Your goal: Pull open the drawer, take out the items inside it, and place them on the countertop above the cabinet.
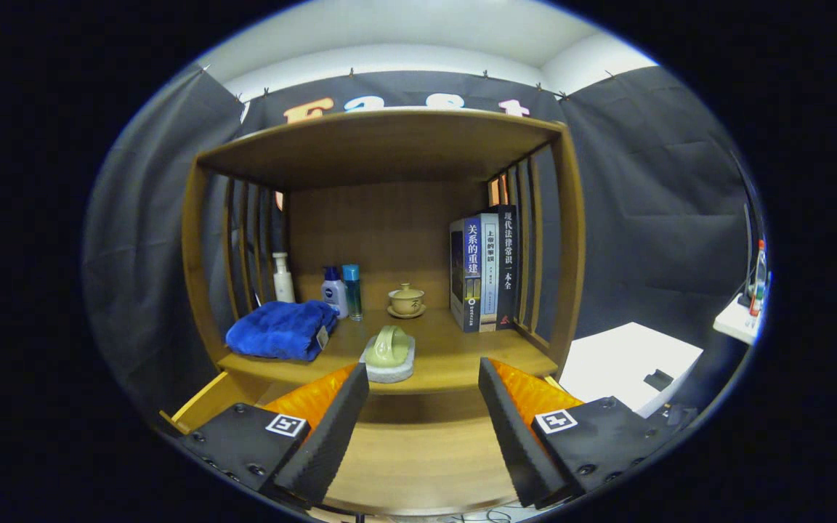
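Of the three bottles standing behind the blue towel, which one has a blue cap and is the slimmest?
The teal bottle, rightmost of the three, beside the squat white bottle. The white pump bottle stands apart on the left. The gripper is open, far from them.

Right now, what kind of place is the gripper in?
Probably a mock home corner in a recording booth: a wooden cabinet holds books, a folded blue towel and a lidded teacup. The open gripper faces it.
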`<state>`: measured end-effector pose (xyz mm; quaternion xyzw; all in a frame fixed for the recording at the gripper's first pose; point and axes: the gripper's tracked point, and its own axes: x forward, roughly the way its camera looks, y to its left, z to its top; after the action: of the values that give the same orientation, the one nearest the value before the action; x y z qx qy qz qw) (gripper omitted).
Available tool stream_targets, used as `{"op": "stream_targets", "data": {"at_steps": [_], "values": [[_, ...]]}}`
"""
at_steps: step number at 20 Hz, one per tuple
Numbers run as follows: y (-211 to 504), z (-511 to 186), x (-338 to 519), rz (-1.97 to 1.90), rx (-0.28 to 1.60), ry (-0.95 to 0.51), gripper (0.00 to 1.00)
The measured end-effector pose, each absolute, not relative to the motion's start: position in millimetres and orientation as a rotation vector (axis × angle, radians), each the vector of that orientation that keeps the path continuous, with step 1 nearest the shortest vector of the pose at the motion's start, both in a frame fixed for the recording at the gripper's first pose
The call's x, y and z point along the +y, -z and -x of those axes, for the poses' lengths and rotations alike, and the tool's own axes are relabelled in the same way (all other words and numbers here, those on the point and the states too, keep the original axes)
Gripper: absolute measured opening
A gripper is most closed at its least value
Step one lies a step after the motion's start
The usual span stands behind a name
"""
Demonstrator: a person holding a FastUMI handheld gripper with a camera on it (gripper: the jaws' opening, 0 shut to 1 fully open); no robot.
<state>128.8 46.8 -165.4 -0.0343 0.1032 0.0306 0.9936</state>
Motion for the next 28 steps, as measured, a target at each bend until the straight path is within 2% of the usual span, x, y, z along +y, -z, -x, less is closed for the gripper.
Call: {"op": "stream_targets", "data": {"at_steps": [8, 13, 19, 28], "values": [[218.0, -47.0, -23.8, -0.038, 0.206, -0.001, 0.99], [247.0, -13.8, -31.0, 0.032, 0.222, -0.018, 0.99], [286.3, -21.0, -9.2, 0.085, 0.299, -0.047, 0.98], [285.6, -48.3, -11.6, 0.066, 0.309, -0.007, 0.98]]}}
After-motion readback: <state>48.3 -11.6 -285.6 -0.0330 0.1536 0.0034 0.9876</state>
